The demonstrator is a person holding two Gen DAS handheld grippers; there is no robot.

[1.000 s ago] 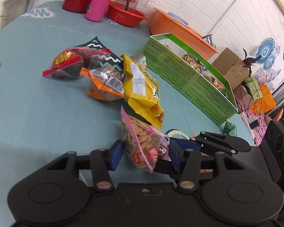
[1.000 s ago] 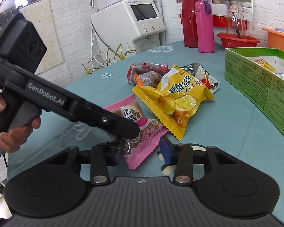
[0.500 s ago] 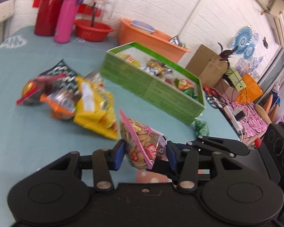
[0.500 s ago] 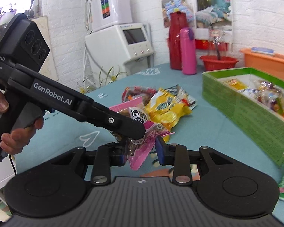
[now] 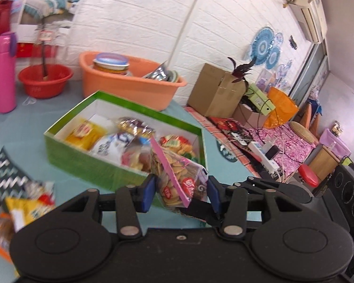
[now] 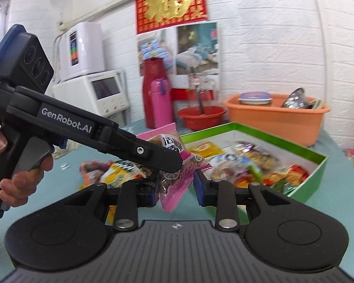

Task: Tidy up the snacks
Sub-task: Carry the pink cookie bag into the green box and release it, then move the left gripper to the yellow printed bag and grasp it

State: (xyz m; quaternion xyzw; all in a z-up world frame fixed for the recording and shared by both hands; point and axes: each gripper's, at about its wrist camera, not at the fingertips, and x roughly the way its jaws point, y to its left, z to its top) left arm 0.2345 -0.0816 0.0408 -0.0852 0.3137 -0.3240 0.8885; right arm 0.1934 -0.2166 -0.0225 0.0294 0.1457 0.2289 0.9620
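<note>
Pink-edged clear packet of round biscuits (image 5: 177,181) — transparent film showing pale golden discs, red labels on its face, a crimped pink seam running down it — held off the teal table (image 5: 23,127), in front of the near wall of the green box (image 5: 87,162). Left gripper (image 5: 179,192) and right gripper (image 6: 175,189) both pinch this packet between their blue pads, each clamped on an opposite side. The green box, white inside, holds assorted snack bags; loose snack packets (image 5: 23,202) lie beside it — an orange basin (image 5: 129,87) stands behind.
</note>
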